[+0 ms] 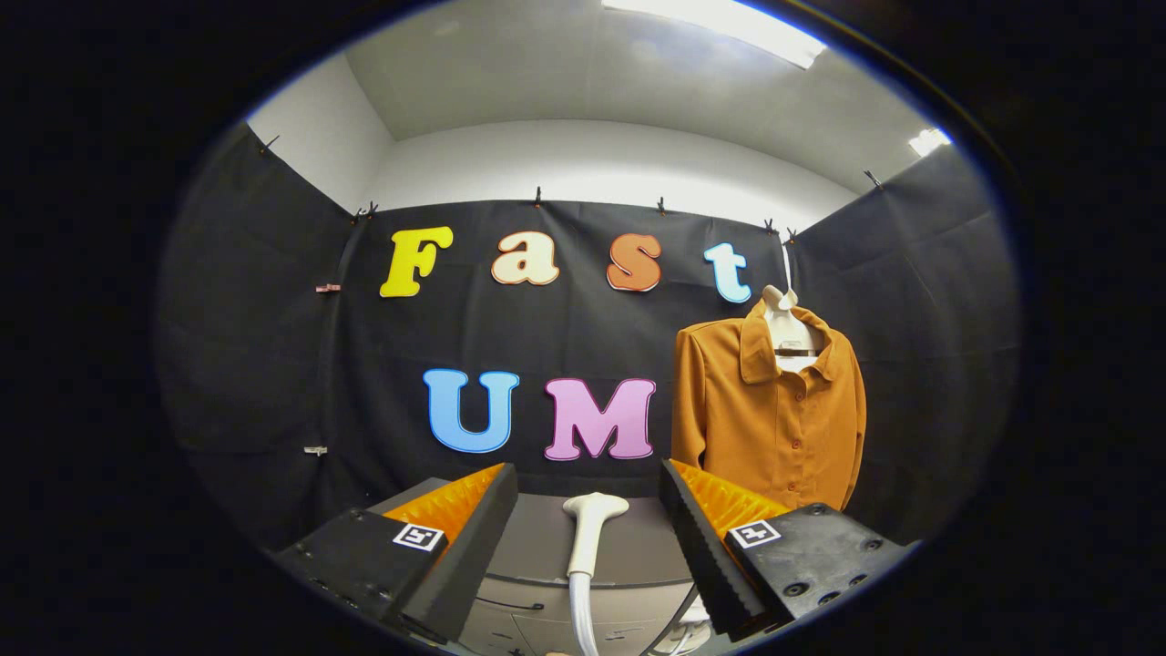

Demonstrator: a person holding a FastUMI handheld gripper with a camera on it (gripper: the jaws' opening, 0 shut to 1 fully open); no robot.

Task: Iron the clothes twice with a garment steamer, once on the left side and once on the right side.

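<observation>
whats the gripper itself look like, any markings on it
The gripper has two wedge-shaped fingers with ridged, sawtooth inner faces. Each sits on a blocky black mount with screw holes, bearing a small square black-and-white marker tag.

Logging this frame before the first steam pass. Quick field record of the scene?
hand-held gripper: open, fingers spread and apart from the steamer
steamer head: white, upright between the fingers, untouched
steamer hose: runs down from the handle
shirt: orange, buttoned, collared, hanging on a hanger beyond the right finger
table: grey, just ahead of the fingers
task progress: steamer not yet grasped
</observation>
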